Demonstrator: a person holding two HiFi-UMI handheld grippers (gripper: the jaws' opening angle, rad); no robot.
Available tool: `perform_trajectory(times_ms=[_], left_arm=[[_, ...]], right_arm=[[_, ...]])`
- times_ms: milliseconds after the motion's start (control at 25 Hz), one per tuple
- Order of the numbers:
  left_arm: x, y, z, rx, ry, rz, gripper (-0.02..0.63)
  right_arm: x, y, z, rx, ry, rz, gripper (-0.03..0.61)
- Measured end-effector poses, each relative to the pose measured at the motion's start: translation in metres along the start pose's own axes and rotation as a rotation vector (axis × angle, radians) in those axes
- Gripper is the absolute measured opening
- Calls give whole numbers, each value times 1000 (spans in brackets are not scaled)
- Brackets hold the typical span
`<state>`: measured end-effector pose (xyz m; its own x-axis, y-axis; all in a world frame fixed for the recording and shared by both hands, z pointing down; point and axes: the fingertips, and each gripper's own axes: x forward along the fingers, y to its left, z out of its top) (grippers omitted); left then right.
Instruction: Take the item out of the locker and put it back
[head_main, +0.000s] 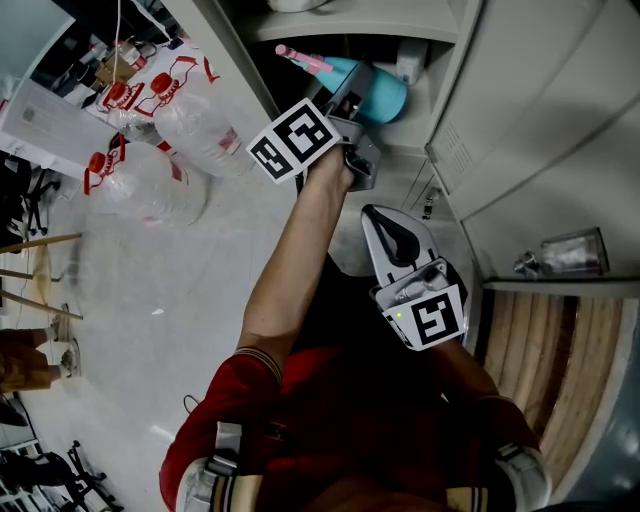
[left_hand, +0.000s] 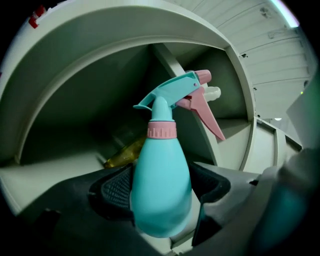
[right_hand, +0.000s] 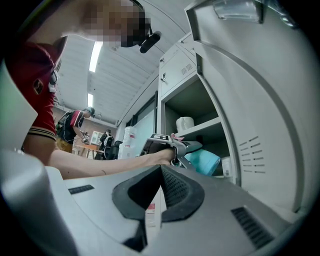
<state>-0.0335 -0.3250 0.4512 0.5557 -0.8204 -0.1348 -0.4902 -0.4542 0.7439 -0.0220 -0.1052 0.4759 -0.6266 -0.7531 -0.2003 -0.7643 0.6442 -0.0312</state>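
Head view, from the left: several clear water jugs (head_main: 185, 125) with red caps and handles stand on the pale floor. Just right of them the person's left forearm (head_main: 290, 270) reaches up to the left gripper (head_main: 358, 100), which is at the mouth of an open locker (head_main: 400, 28) compartment. Its fingers are spread wide around a teal spray bottle (head_main: 385, 92), whose pink trigger end points left and whose body is at the front edge of the compartment, under a shelf. Lower and to the right, the right gripper (head_main: 390, 228) hovers well apart from the bottle, in front of the locker, pointing towards it. Further right are the pale locker door (head_main: 545, 110) and a small glass object (head_main: 568, 252) on a ledge.

In the left gripper view the dark ribbed pads (left_hand: 116, 191) press on either side of the bottle's lower body, and the bottle stands upright between them, with its pink collar and trigger above. Behind it a yellowish bottle (left_hand: 125, 154) lies on the compartment floor, and something white (left_hand: 214, 92) shows just past the nozzle.

In the right gripper view that gripper's fingers (right_hand: 175, 192) are closed together with nothing between them. Beyond them, the left gripper holds the teal bottle in the compartment below a shelf that carries a white roll (right_hand: 186, 122).
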Motion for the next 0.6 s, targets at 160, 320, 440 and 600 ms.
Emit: perform_trajectory(times_ms=[160,320,440,600], left_arm=[[-6,-7,1,93,17,-2,345],[-11,-17,3,209,34,-5,345],[-14,-23,5,307,55,-4,345],[-19,-38,5,437,78,-21,345]], right_arm=[[1,-2,2,-47,-6,4,-2],[1,-5,7,-43,-24,-14,-2],[1,-7,8,-38,-18,-27,-2],[-1,-12,11,-37,-21,-50,-2]])
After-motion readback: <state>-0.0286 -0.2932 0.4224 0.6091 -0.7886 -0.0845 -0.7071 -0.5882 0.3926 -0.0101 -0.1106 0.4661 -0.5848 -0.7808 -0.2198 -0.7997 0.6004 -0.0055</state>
